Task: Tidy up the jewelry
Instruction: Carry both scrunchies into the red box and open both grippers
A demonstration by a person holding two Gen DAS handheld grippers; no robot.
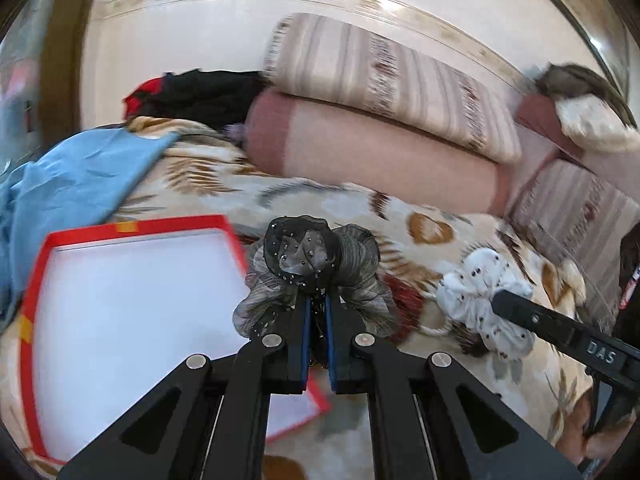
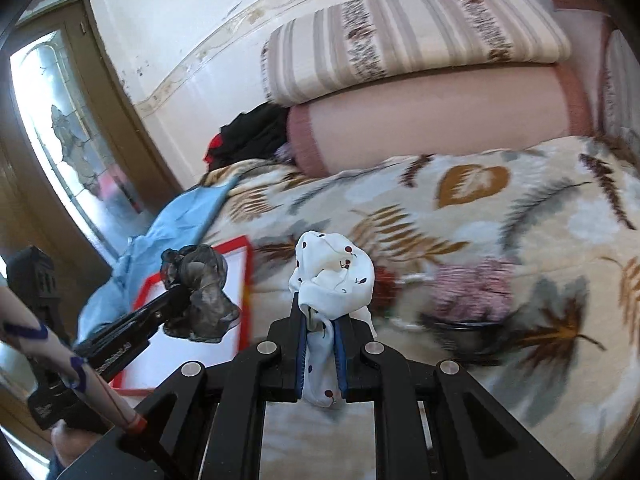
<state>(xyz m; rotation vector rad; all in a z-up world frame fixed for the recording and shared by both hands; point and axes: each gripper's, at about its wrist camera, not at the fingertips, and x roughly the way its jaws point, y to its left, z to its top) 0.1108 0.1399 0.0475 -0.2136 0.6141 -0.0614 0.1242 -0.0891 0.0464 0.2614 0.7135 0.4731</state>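
A grey scrunchie (image 1: 312,268) is clamped in the closed left gripper (image 1: 317,312) beside a red-rimmed box (image 1: 36,280); a white scrunchie (image 2: 332,276) is pinched by the right gripper (image 2: 322,332).

A white wall (image 2: 192,20) fills the top of both views, with a pale border strip (image 2: 224,36) across it; at the far left of the right view stands a brown door (image 2: 120,92) with glass (image 2: 60,120), and daylight comes through it; a bed takes the middle, under a blanket (image 2: 500,208) with leaf prints; a pink bolster (image 2: 440,116) lies by the wall, a striped cushion (image 2: 400,36) on top of it.
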